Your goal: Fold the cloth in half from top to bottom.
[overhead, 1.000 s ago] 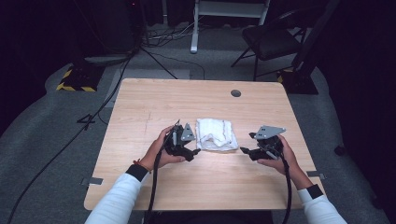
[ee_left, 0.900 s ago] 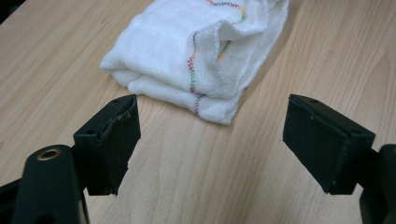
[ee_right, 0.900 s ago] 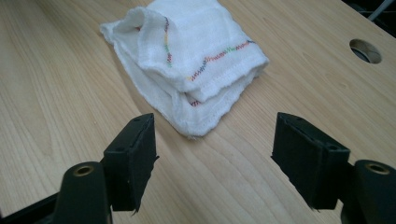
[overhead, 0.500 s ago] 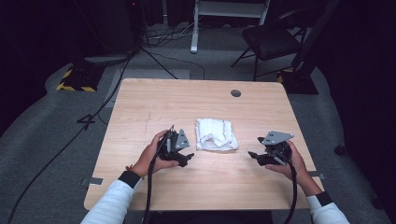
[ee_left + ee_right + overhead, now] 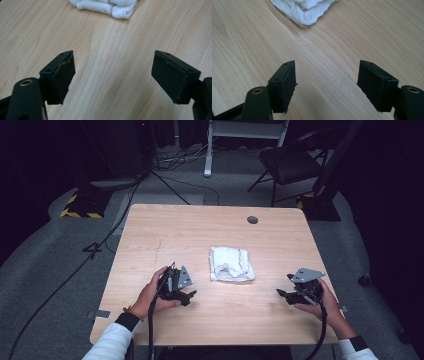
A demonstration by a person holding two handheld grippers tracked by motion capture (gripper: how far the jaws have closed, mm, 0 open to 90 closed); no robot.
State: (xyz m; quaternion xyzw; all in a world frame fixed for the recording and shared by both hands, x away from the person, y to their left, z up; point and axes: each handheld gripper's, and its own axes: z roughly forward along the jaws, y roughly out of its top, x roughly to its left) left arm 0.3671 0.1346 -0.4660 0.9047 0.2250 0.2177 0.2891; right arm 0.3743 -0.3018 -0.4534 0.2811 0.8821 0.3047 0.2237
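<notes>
towel (image 5: 230,264) looks soft n light, grab a folded edge; l claw (image 5: 112,77) & r claw (image 5: 327,83) both apart, empty.

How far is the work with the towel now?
Done: the towel lies folded in a compact bundle near the middle of the table. In hand: nothing; the left tongs and the right tongs are both open and empty, apart from the towel on either side of it. Left: no fold looks unfinished, so probably nothing, or only setting the tongs down.
</notes>
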